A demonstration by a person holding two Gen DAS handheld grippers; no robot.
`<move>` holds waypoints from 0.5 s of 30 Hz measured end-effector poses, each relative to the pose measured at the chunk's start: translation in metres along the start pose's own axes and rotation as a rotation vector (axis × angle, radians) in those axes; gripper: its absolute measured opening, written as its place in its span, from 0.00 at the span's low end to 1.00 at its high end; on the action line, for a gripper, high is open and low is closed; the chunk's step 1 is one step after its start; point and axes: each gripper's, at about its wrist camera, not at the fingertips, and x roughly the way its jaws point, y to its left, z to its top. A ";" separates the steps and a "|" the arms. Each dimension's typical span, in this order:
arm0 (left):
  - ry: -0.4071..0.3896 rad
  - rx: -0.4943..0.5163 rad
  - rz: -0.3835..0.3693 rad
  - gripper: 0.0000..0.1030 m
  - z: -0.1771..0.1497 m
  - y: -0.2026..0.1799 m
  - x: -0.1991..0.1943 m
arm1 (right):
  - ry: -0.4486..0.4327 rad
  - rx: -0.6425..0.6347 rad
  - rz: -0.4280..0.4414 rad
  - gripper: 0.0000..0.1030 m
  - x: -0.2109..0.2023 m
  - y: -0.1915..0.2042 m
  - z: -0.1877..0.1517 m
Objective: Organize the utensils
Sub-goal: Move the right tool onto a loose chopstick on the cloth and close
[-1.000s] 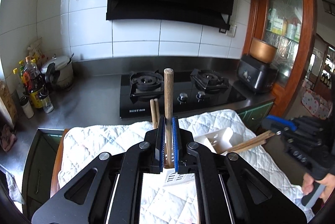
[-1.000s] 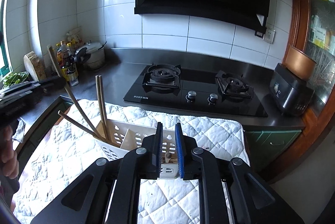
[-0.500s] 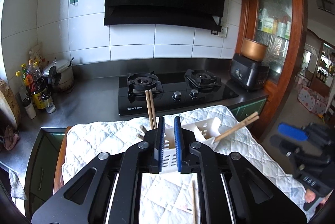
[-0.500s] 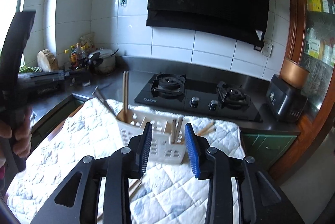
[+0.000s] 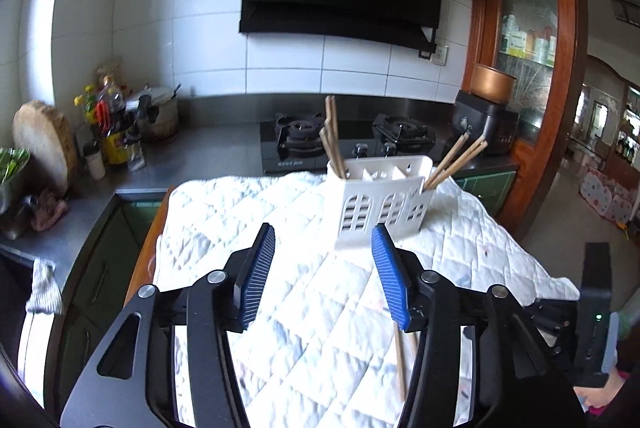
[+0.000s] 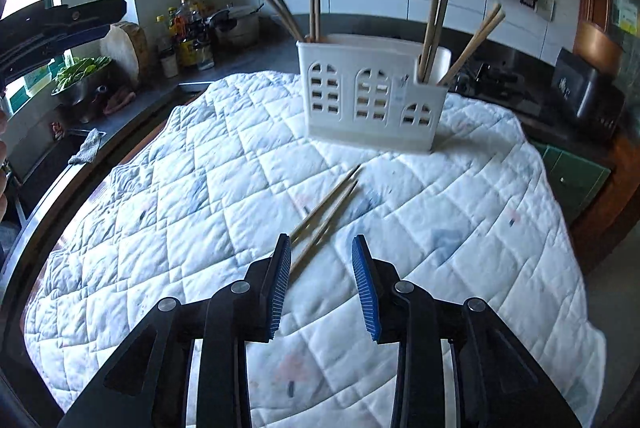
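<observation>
A white plastic utensil holder (image 5: pixel 380 205) (image 6: pixel 372 95) stands upright on the quilted cloth (image 5: pixel 304 308) (image 6: pixel 208 195). Wooden chopsticks stand in its left end (image 5: pixel 331 135) (image 6: pixel 314 7) and lean out of its right end (image 5: pixel 456 159) (image 6: pixel 436 31). A loose pair of chopsticks (image 6: pixel 324 216) lies flat on the cloth just ahead of my right gripper (image 6: pixel 322 284), which is open and empty. Part of that pair shows by my left gripper's right finger (image 5: pixel 400 364). My left gripper (image 5: pixel 322 276) is open and empty, pulled back from the holder.
A black gas hob (image 5: pixel 344 143) and steel counter (image 5: pixel 200 155) lie behind the table. Bottles and a pot (image 5: pixel 120 131) stand at the back left, with a round wooden board (image 5: pixel 44 143). A black appliance (image 5: pixel 488 127) and a wooden cabinet (image 5: pixel 528 47) stand to the right.
My left gripper let go of the chopstick it held over the holder, opened and drew back. My right gripper opened too and backed off, now low over the loose pair.
</observation>
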 end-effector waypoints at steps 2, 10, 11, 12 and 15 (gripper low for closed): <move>0.005 -0.018 0.013 0.51 -0.014 0.007 -0.006 | 0.019 0.025 0.017 0.24 0.007 0.009 -0.011; 0.009 -0.046 0.048 0.54 -0.058 0.021 -0.027 | 0.088 0.147 0.067 0.20 0.038 0.020 -0.033; 0.007 -0.044 0.055 0.55 -0.063 0.021 -0.031 | 0.093 0.168 0.076 0.20 0.040 0.020 -0.035; 0.006 -0.045 0.057 0.55 -0.067 0.022 -0.033 | 0.098 0.185 0.080 0.19 0.042 0.019 -0.036; 0.009 -0.056 0.064 0.56 -0.076 0.025 -0.038 | 0.112 0.217 0.077 0.19 0.048 0.019 -0.040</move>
